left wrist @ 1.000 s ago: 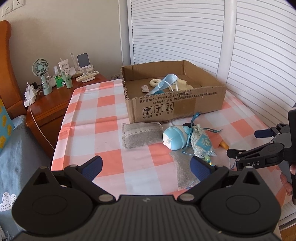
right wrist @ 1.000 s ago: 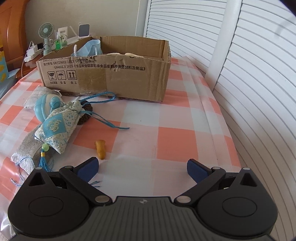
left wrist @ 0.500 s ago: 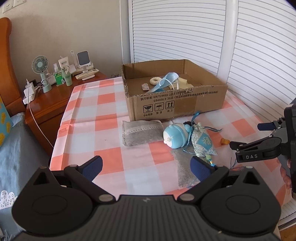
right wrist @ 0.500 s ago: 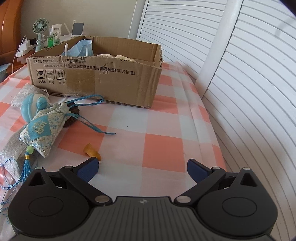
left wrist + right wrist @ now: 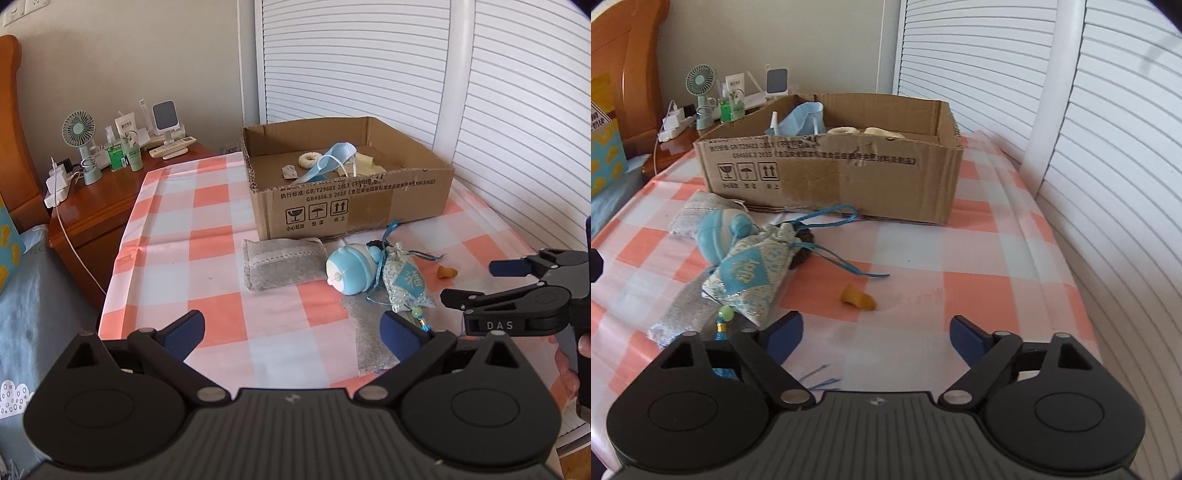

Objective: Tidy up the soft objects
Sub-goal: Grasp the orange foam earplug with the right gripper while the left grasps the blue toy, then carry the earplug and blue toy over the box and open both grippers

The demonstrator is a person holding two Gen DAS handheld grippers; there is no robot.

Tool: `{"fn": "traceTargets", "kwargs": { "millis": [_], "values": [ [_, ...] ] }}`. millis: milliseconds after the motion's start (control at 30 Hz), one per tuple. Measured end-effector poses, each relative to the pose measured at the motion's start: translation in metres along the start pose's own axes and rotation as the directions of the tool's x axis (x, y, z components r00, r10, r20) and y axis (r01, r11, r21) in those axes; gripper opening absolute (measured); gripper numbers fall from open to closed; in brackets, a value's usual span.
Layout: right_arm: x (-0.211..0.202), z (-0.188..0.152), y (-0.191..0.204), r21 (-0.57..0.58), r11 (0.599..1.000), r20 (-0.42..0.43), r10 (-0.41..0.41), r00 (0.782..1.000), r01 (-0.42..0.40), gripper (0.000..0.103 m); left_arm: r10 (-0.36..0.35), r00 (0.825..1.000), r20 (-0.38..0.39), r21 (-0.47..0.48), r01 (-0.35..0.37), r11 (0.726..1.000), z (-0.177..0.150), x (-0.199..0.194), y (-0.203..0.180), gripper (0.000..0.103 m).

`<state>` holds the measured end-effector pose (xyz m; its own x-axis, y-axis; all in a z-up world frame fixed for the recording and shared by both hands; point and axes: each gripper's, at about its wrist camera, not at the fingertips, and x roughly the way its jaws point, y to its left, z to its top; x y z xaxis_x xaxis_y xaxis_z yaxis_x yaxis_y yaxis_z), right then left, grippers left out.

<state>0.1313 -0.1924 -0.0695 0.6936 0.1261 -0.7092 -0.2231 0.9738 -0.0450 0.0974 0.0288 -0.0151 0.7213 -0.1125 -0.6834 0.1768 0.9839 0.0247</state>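
Note:
An open cardboard box stands on the checked table and holds a blue face mask, a white ring and pale pieces. In front of it lie a grey pouch, a blue round toy, a blue patterned sachet with cords, a flat grey pouch and a small orange piece. My left gripper is open and empty over the table's near edge. My right gripper is open and empty, just short of the orange piece.
A wooden nightstand at the left holds a small fan, bottles, chargers and a cable. White louvred doors run along the back and right. A bed with blue fabric lies at the left.
My right gripper has swung left and forward, so the orange piece now lies between its fingers' line. My left gripper has pulled back and up slightly.

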Motion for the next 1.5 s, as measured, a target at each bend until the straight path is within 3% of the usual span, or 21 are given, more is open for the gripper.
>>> {"fn": "traceTargets", "kwargs": {
  "millis": [133, 267, 433, 500, 533, 700, 833, 1100, 1167, 1233, 1500],
  "values": [
    [0.009, 0.0, 0.011, -0.005, 1.0, 0.005, 0.013, 1.0, -0.013, 0.071, 0.004, 1.0, -0.006, -0.005, -0.004, 1.0, -0.001, 0.002, 0.003, 0.101],
    [0.014, 0.006, 0.012, 0.013, 1.0, 0.02, 0.018, 1.0, -0.018, 0.052, 0.012, 1.0, -0.025, -0.015, -0.013, 1.0, -0.001, 0.01, 0.005, 0.101],
    [0.019, 0.008, 0.014, 0.015, 1.0, 0.038, 0.016, 0.999, -0.016, 0.044, 0.014, 0.999, -0.049, -0.012, -0.014, 1.0, -0.001, 0.023, 0.005, 0.101],
    [0.02, 0.009, 0.014, 0.015, 1.0, 0.043, 0.019, 0.999, -0.019, 0.029, 0.015, 0.998, -0.059, -0.006, -0.015, 1.0, 0.0, 0.028, 0.006, 0.101],
    [0.02, 0.01, 0.014, 0.014, 1.0, 0.044, 0.018, 0.999, -0.019, 0.027, 0.017, 0.998, -0.064, -0.004, -0.017, 1.0, 0.001, 0.032, 0.006, 0.101],
    [0.02, 0.01, 0.011, 0.027, 0.999, 0.047, 0.025, 0.999, -0.027, 0.027, 0.004, 0.998, -0.07, 0.002, -0.004, 1.0, 0.005, 0.045, 0.007, 0.101],
    [0.019, 0.008, 0.012, -0.02, 1.0, 0.054, -0.017, 0.998, 0.018, 0.027, -0.051, 0.997, -0.054, 0.024, 0.053, 0.998, 0.011, 0.053, 0.003, 0.101],
    [0.014, 0.002, -0.005, -0.008, 1.0, 0.056, -0.019, 0.998, 0.02, 0.027, -0.122, 0.992, -0.004, 0.162, 0.121, 0.979, 0.024, 0.077, -0.016, 0.093],
    [0.014, 0.0, -0.008, -0.002, 1.0, 0.057, -0.014, 0.998, 0.014, 0.028, -0.142, 0.99, -0.008, 0.202, 0.141, 0.969, 0.026, 0.083, -0.019, 0.081],
    [0.014, 0.0, -0.009, 0.0, 1.0, 0.06, -0.009, 0.998, 0.009, 0.028, -0.161, 0.987, -0.009, 0.232, 0.158, 0.96, 0.028, 0.089, -0.021, 0.075],
    [0.013, -0.001, -0.011, 0.002, 1.0, 0.066, 0.003, 0.998, -0.004, 0.028, -0.242, 0.969, -0.049, 0.24, 0.247, 0.939, 0.032, 0.108, -0.031, 0.046]
  ]
}}
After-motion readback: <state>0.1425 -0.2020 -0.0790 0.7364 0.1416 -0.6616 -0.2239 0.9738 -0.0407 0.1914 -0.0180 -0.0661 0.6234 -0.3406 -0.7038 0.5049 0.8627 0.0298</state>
